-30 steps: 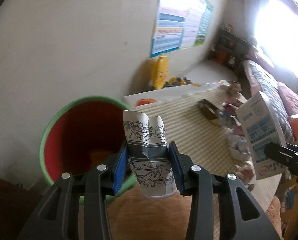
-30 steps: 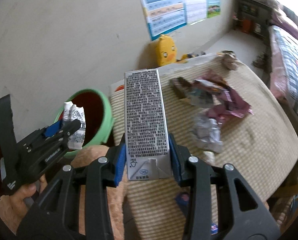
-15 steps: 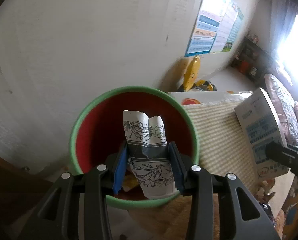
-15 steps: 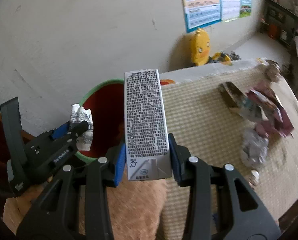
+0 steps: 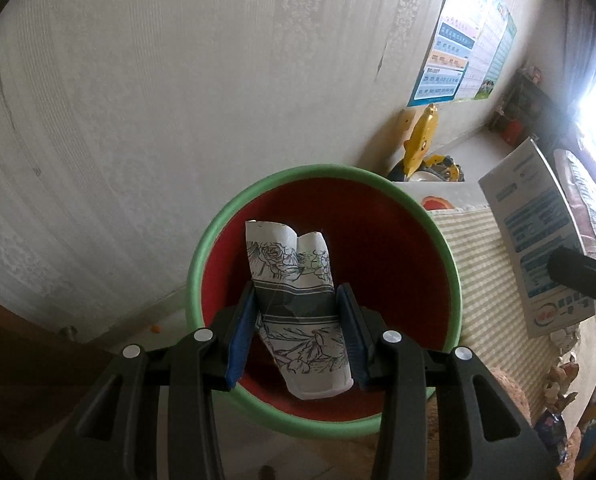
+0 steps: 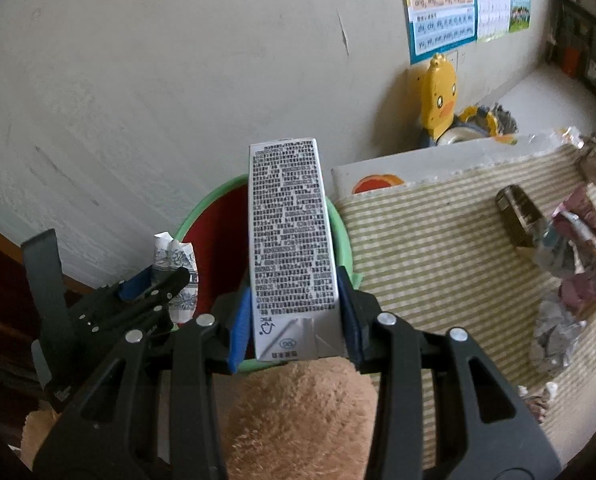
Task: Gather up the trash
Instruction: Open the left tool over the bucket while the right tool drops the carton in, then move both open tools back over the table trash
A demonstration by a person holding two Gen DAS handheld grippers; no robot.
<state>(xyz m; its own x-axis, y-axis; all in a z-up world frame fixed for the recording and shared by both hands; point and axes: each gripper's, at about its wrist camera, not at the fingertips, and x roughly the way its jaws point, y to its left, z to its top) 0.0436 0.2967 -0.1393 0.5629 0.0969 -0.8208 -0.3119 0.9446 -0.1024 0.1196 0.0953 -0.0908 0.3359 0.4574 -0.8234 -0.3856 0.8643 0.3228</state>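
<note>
Crushed cup (image 5: 298, 304) over bin rim (image 5: 202, 256).

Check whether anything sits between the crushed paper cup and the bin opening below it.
Nothing visible does. The left hand-held gripper holds the crushed paper cup directly over the green-rimmed red bin, whose mouth is open and unobstructed beneath it.

Crumpled floral paper cup (image 5: 298, 304) upright, pinched between blue-padded fingers (image 5: 240, 334) over green-rimmed red bin (image 5: 378, 240). Grey-printed carton (image 6: 288, 240) (tall, upright) clamped at base. Wrappers and foil (image 6: 566, 280) scattered on striped mat.
</note>
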